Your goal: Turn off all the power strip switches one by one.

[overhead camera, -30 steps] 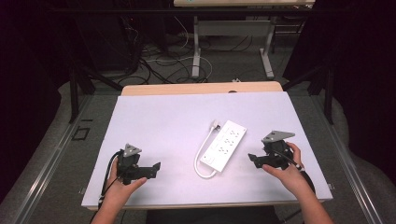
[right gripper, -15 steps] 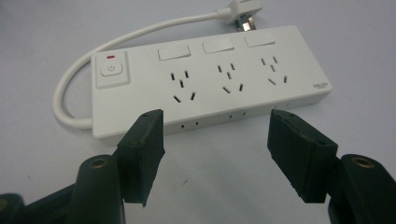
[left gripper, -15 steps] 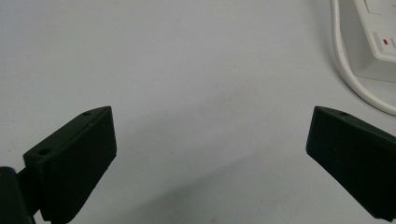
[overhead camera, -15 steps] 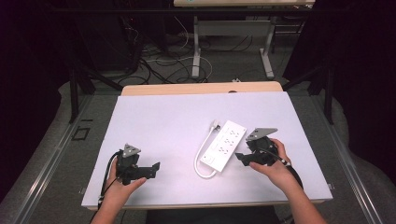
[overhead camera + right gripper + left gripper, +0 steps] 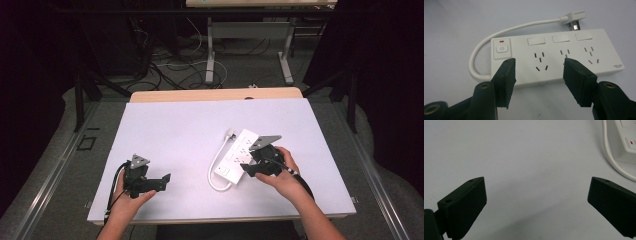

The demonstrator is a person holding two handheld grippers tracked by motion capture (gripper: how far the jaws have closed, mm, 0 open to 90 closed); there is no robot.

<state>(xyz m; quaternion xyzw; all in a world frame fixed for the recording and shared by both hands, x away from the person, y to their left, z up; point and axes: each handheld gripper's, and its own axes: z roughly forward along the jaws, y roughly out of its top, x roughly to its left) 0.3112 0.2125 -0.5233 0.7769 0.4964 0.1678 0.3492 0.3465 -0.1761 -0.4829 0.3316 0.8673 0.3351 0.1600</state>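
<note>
A white power strip (image 5: 236, 155) lies right of the table's middle, with its cable (image 5: 215, 172) looped along its left side and the plug (image 5: 230, 133) at the far end. My right gripper (image 5: 248, 169) hovers at the strip's near right edge. In the right gripper view it (image 5: 539, 62) is open, its jaws standing either side of the first socket on the strip (image 5: 554, 52), beside the power button (image 5: 502, 48). At the near left my left gripper (image 5: 166, 178) is held wide open (image 5: 537, 180) over bare table, with the strip's corner (image 5: 624, 142) and cable (image 5: 610, 157) off to its right.
The white table top (image 5: 190, 125) has a wooden strip (image 5: 215, 94) along its far edge. Beyond it on the floor are loose cables (image 5: 170, 65) and the legs of another table (image 5: 210, 50).
My right gripper has moved left and a little nearer, from the table's right side onto the strip's edge. The left gripper has stayed put.
</note>
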